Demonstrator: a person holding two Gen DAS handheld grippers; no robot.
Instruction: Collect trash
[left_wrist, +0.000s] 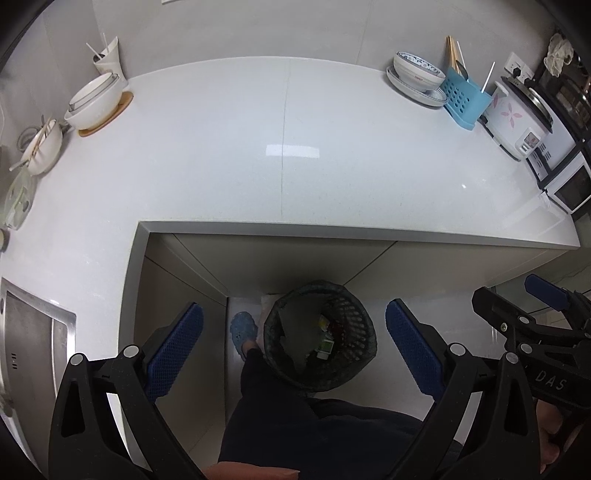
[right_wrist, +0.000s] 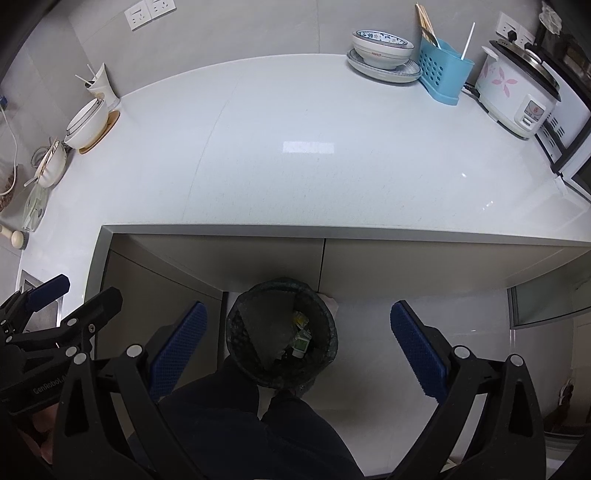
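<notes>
One black mesh trash bin (right_wrist: 281, 334) stands upright on the floor below the worktop (right_wrist: 295, 155) front edge, holding several small wrappers. Both the left tool (left_wrist: 293, 345) and the right tool (right_wrist: 299, 345) hang above it, released and empty.

Countertop (left_wrist: 280, 147) middle lies open; dishes (left_wrist: 417, 77) crowd its corners.

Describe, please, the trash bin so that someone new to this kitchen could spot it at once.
Start at the white L-shaped countertop and look down at the floor inside its corner. There, against the cabinet fronts, stands the trash bin, by the person's foot. It is the only dark, round mesh basket, with small packets inside.
</notes>
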